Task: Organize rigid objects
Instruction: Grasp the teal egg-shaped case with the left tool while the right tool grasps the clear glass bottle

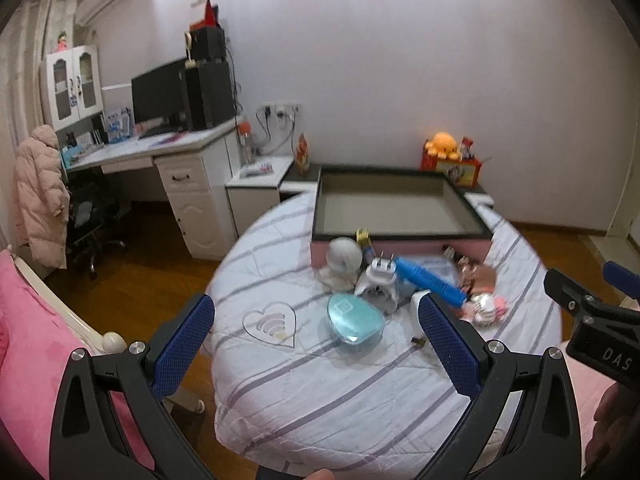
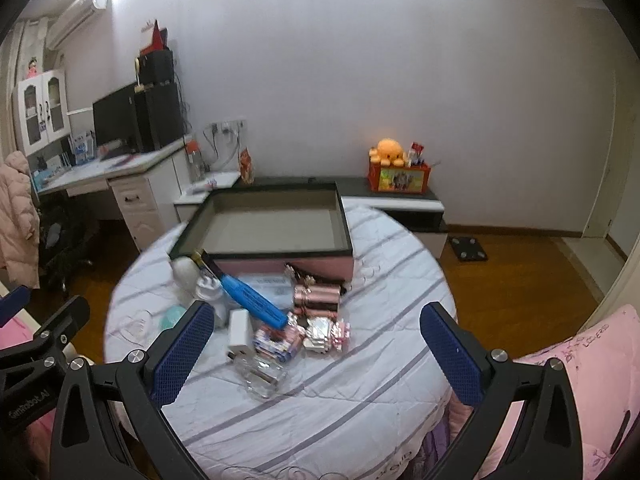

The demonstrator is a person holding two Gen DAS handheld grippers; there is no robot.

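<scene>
A pile of small objects lies on the striped bedcover in front of an empty pink box [image 1: 400, 246] [image 2: 280, 266] with a dark rim. In the pile are a teal case [image 1: 354, 326], a white plug adapter [image 1: 380, 282], a blue tube [image 1: 432, 280] [image 2: 254, 298], a white round toy [image 1: 340, 262], a rose-gold case [image 2: 316, 298], a white charger [image 2: 240, 332], a clear bottle [image 2: 260, 376] and wrapped sweets [image 2: 324, 336]. My left gripper [image 1: 316, 344] is open and hovers before the teal case. My right gripper [image 2: 316, 356] is open above the sweets and bottle, holding nothing.
The striped bedcover [image 1: 360, 392] ends at a rounded edge with wooden floor [image 1: 160, 280] beyond. A white desk [image 1: 188, 168] with a monitor stands at the left, a low cabinet [image 2: 400, 200] with an orange plush [image 2: 386, 152] behind the box. Pink bedding [image 2: 580, 376] lies at the right.
</scene>
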